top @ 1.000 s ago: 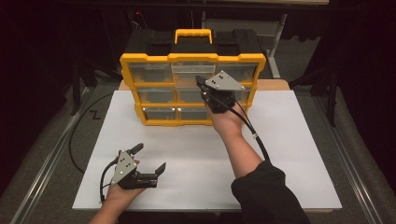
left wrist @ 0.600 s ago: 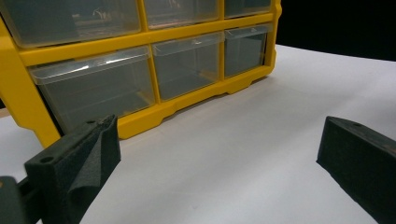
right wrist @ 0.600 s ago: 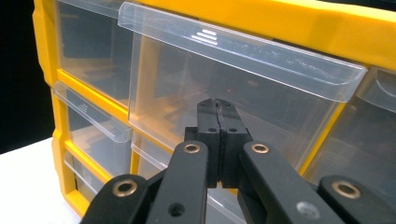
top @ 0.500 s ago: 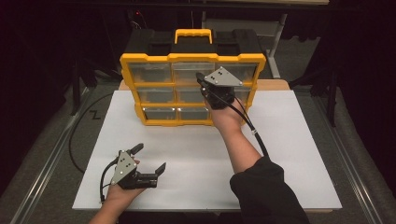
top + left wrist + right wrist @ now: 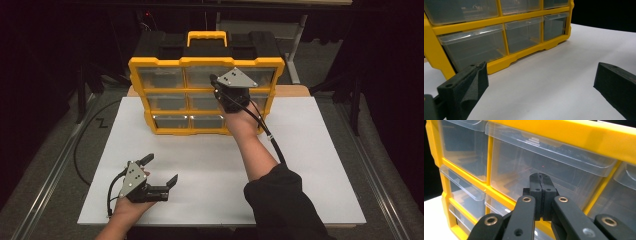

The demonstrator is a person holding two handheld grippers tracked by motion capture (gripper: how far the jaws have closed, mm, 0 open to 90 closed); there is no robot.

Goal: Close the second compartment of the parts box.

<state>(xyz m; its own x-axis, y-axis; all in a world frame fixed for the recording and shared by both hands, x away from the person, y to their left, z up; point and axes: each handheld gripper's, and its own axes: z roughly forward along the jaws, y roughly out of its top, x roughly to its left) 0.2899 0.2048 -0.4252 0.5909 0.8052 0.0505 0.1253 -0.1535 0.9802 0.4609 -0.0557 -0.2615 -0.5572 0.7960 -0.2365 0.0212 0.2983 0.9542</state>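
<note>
My right tool (image 5: 540, 178) has its jaws pressed together with nothing between them, its tip right at the clear front of a middle drawer (image 5: 544, 167) in the top row of the yellow drawer box (image 5: 205, 62). I cannot tell whether it touches. The box stands upright at the far side of the white desk (image 5: 310, 165). My left tool (image 5: 159, 172) rests low on the desk near me, jaws wide apart and empty, well away from the box.

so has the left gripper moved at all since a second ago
No. The left gripper sits at the same spot on the white table, near its front left corner, just as far from the yellow drawer organizer as before, fingers open.
</note>
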